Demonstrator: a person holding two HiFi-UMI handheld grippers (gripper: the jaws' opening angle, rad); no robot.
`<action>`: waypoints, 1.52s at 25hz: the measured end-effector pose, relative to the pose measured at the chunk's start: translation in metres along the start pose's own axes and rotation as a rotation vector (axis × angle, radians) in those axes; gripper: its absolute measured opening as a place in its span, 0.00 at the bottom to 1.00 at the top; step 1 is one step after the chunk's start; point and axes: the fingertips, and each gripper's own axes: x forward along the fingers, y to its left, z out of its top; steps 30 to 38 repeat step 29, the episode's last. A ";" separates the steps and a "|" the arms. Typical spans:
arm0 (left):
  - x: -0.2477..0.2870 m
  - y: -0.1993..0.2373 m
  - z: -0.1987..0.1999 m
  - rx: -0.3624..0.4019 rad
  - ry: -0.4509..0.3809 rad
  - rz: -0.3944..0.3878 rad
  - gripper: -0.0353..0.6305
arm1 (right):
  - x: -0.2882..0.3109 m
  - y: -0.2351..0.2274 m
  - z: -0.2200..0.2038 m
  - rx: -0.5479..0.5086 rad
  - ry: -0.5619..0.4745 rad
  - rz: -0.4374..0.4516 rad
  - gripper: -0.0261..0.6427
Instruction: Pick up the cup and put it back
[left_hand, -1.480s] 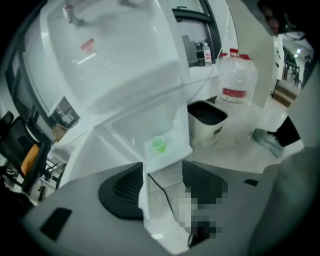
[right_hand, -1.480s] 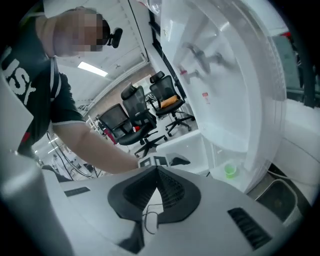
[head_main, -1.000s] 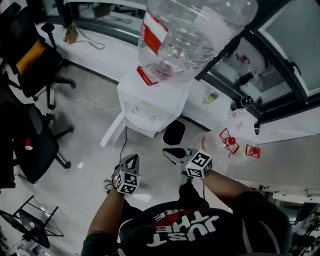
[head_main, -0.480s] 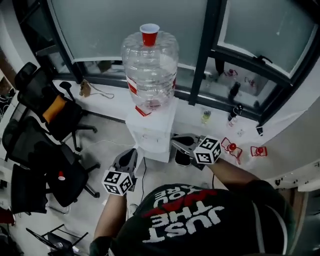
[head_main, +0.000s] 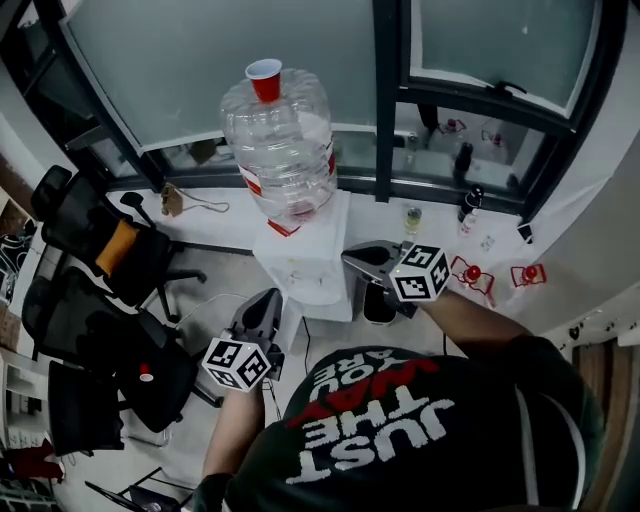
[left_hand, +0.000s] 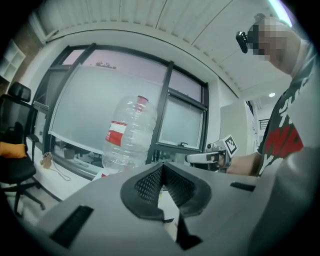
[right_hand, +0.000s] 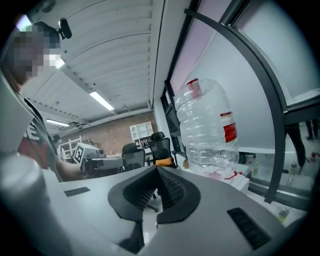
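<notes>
A red cup (head_main: 264, 78) stands upright on top of a large clear water bottle (head_main: 280, 150), which sits on a white dispenser (head_main: 312, 268). The cup (left_hand: 142, 100) also tops the bottle in the left gripper view, and the cup (right_hand: 192, 86) shows likewise in the right gripper view. My left gripper (head_main: 268, 298) hangs low in front of the dispenser, shut and empty. My right gripper (head_main: 352, 255) is level with the dispenser's right side, jaws closed together, holding nothing. Both are well below the cup and apart from it.
Black office chairs (head_main: 105, 250) crowd the left. A black bin (head_main: 380, 305) stands right of the dispenser. Small bottles (head_main: 470, 205) line the window ledge, and red items (head_main: 470, 272) lie near the right wall. Window frames rise behind the bottle.
The head view has tilted up from the floor to the window, bringing the cup on the bottle into sight. Both grippers remain shut and have drifted slightly apart.
</notes>
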 end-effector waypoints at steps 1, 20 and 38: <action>0.001 0.000 0.000 -0.004 -0.001 -0.002 0.06 | 0.001 0.000 -0.001 -0.005 0.004 0.000 0.09; -0.005 -0.005 -0.018 -0.005 0.026 -0.004 0.06 | 0.010 0.003 -0.014 -0.036 0.038 0.023 0.09; -0.003 -0.012 -0.023 -0.009 0.039 -0.025 0.06 | 0.006 0.002 -0.015 -0.037 0.045 0.021 0.09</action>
